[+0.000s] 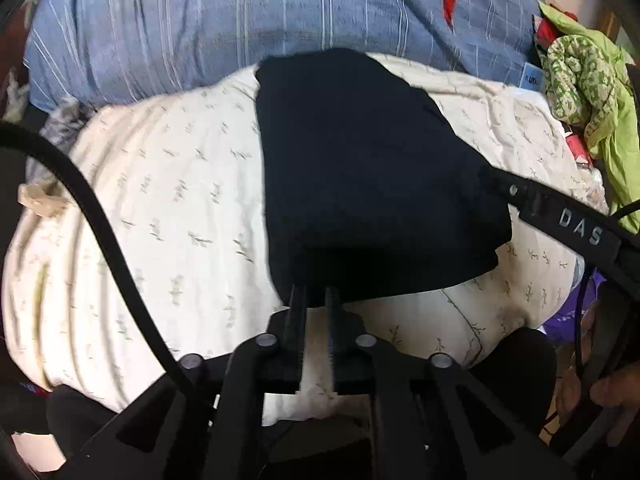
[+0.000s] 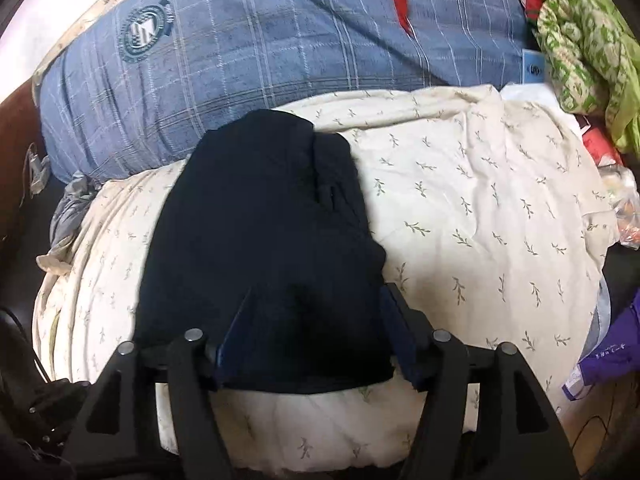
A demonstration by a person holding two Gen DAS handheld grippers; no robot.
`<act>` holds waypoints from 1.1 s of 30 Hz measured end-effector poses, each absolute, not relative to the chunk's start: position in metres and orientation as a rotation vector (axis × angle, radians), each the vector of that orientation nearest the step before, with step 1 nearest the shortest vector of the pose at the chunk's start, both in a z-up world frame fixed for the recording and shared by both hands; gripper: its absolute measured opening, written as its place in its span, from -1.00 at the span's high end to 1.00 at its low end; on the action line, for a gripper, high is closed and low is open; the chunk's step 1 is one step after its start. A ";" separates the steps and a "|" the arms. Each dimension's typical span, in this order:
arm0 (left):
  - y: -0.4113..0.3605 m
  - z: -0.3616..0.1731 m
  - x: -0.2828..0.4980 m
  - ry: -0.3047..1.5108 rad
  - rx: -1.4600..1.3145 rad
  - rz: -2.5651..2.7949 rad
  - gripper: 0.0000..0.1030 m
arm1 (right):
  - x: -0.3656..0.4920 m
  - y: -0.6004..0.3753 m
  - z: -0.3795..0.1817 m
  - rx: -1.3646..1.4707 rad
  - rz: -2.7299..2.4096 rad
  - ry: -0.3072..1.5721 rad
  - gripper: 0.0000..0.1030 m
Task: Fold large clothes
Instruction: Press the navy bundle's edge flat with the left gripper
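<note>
On the left, our left claw [image 1: 316, 296] is pinched nearly closed at the near edge of the dark garment [image 1: 368, 176]; whether cloth sits between its tips we cannot tell. The garment lies folded into a soft, matte block on the cream, leaf-printed quilt [image 2: 480, 208]. On the right, our right claw [image 2: 316, 320] stands wide, straddling it without pressing. We judge the fold nearly done; next comes smoothing.

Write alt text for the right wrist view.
A folded dark navy garment lies on a cream leaf-print quilt, its near edge between the open jaws of the right gripper. Behind sit a blue plaid pillow and a crumpled green patterned cloth.
</note>
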State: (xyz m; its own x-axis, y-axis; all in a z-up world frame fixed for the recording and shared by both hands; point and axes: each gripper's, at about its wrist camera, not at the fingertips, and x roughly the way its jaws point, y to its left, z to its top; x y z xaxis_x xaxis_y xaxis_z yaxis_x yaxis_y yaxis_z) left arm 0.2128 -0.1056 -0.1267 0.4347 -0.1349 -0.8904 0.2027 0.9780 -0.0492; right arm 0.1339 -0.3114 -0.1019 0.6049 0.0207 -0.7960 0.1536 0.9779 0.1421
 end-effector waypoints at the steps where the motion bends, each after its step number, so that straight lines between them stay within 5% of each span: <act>1: -0.104 -0.124 0.211 1.093 0.068 -0.205 0.77 | 0.131 -0.309 -0.100 0.200 -0.078 0.917 -0.29; 8: -0.087 -0.114 0.201 1.072 0.028 -0.169 0.37 | 0.115 -0.292 -0.094 0.171 -0.069 0.912 -0.37; 18: -0.070 -0.128 0.200 1.132 -0.015 -0.137 0.30 | 0.145 -0.294 -0.179 0.134 -0.075 1.101 -0.40; 23: -0.065 -0.140 0.206 1.091 -0.067 -0.147 -0.10 | 0.119 -0.323 -0.152 0.310 -0.053 1.000 -0.42; 33: -0.087 -0.192 0.233 1.139 -0.031 -0.201 -0.12 | 0.113 -0.347 -0.152 0.478 -0.070 1.001 -0.42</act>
